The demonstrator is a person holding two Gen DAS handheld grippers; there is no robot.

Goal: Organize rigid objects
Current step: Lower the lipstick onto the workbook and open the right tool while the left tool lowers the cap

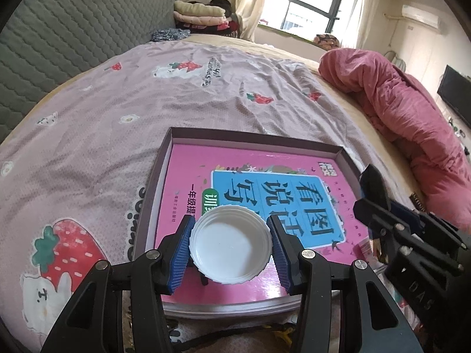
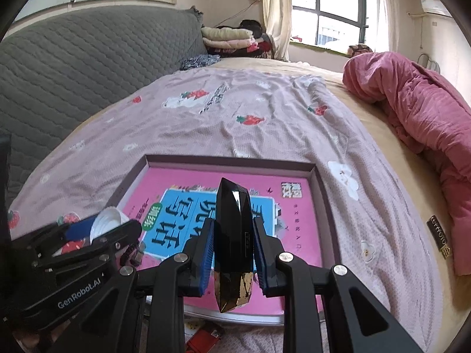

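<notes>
Two blue pads of the left gripper (image 1: 231,245) clamp a white lid (image 1: 231,245), hollow side up, above the near part of a pink book (image 1: 206,164) lying in a shallow tray (image 1: 164,147). Right wrist view: the right gripper (image 2: 232,254) clamps a black faceted object (image 2: 234,235) over the same book (image 2: 294,235); the left gripper (image 2: 88,244) is near left.

Daylit window (image 2: 329,8) beyond strawberry-print bed (image 2: 250,135)
</notes>
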